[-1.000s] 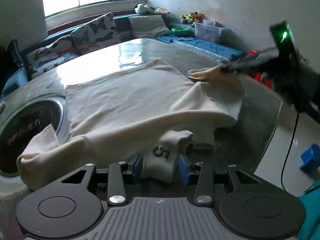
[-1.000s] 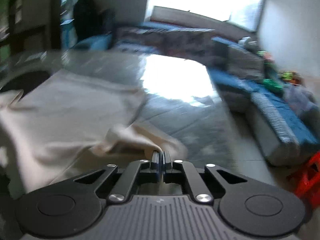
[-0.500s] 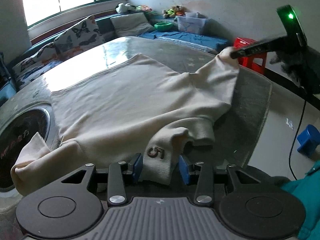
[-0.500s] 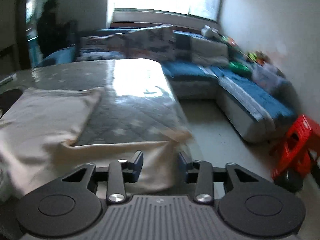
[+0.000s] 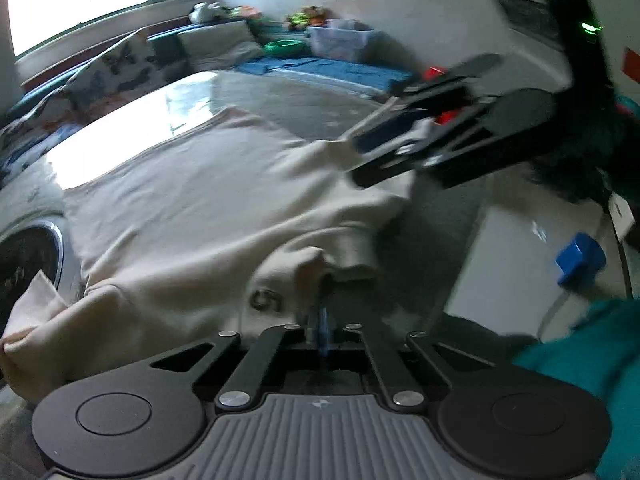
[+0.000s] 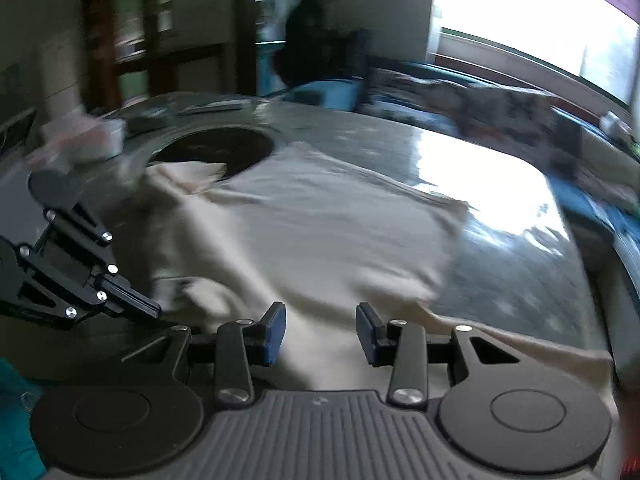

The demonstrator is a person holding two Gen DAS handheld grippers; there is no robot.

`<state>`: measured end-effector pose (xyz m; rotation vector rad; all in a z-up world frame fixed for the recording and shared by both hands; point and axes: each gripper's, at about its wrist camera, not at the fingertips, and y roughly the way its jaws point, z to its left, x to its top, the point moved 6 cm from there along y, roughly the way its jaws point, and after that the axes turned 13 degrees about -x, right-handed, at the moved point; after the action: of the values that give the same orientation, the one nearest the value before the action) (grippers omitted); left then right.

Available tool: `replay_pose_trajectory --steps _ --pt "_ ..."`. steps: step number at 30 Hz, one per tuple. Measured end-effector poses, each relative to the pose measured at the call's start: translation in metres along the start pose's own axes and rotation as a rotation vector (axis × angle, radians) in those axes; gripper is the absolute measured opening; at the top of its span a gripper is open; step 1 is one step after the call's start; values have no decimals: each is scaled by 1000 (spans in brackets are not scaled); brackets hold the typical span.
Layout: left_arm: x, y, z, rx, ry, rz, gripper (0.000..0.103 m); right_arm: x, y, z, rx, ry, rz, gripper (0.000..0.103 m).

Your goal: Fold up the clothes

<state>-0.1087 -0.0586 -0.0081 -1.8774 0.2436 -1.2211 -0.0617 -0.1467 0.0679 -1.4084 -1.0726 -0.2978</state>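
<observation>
Over on the left, the cream cotton sweatshirt (image 5: 192,200) lies spread across the grey star-patterned tabletop (image 5: 304,96), one cuff trailing over the round black inset (image 5: 24,256) at the table's left end. Half a second ago the left gripper (image 5: 318,312) stood spread around the collar flap with the "5" label (image 5: 266,300); now its tongs are pressed together, pinching that collar edge. So the neckline is secured! Moving right, the right gripper (image 6: 321,332) has done the reverse: it was clamped on the sleeve a second ago, and now its blue pads (image 6: 276,332) stand wide apart with cream cloth lying loose between them. The sleeve looks released; judging by this, a fold from the collar comes next.
</observation>
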Motion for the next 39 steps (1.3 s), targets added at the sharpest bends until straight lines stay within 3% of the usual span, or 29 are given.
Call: replay_pose_trajectory --steps 3,6,10,13,17,18,19,22,30,34,39 --pt "-1 -3 -2 -11 5 5 0 5 6 16 31 -41 -21 38" --pt "2 -7 4 43 4 -23 5 5 15 28 56 -56 -8 38" --pt "3 -4 8 103 47 -39 37 4 24 29 63 -69 3 37" --pt "4 8 10 127 73 -24 41 4 28 23 57 -48 13 37" --pt "3 22 11 122 95 2 38 3 30 21 52 -43 19 37" --pt "3 24 11 118 99 5 24 3 31 20 50 -44 20 37" --pt "4 23 12 111 100 3 17 4 31 20 51 -44 18 37" --pt "7 15 14 53 72 2 8 7 32 20 53 -41 5 37" --pt "0 -3 18 -2 51 34 12 -7 45 32 90 -89 54 37" --pt "12 -14 24 -51 16 -19 12 -17 38 37 100 -122 63 37" --pt "38 -23 41 -8 -20 -120 14 -11 28 21 90 -60 40 37"
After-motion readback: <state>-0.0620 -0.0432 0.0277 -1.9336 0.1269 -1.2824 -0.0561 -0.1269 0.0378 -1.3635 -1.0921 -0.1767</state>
